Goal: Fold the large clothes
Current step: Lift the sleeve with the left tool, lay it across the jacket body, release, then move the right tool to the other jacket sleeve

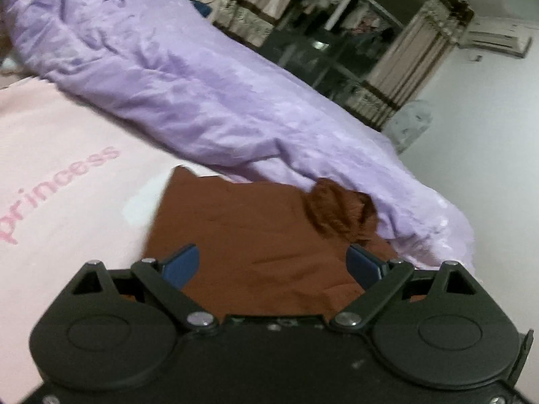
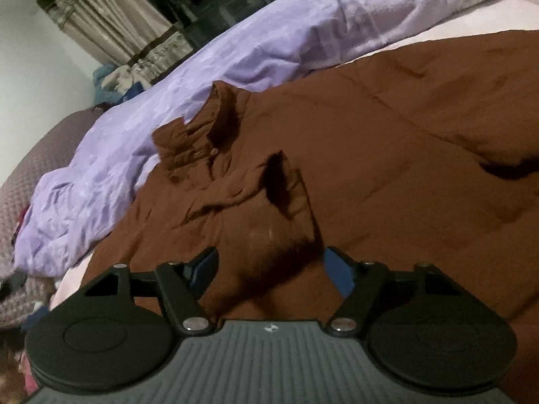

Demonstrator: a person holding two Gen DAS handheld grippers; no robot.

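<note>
Rust-brown cloth fills the foreground of both wrist views: a large brown shirt (image 2: 387, 141) lies spread on a pale pink sheet (image 1: 50, 175) lettered "princess" (image 1: 57, 195) in darker pink; its collar (image 2: 198, 134), with one small button showing, is crumpled toward a lilac duvet (image 1: 188, 101) bunched along the far side of the bed. We see, from the left wrist, our left gripper (image 1: 273, 266) hanging over a flat stretch of the shirt near its pointed corner, blue pads spread wide and clear of the fabric, nothing grasped; the collar sits just beyond its right finger, touching the duvet's edge. We see, from the right wrist, our right gripper (image 2: 271, 272) low over the shirt's front just below the collar, jaws parted, a raised fold of brown cloth standing between the blue pads; the pads do not press on it as far as we can tell, so we call it released. Behind the bed stand beige curtains (image 1: 397, 70) with dark bands, framing a dark window (image 1: 323, 50); a white air conditioner (image 1: 498, 38) hangs on the pale wall in the left view; a quilted mauve cover (image 2: 30, 181) edges the right view's left side.
</note>
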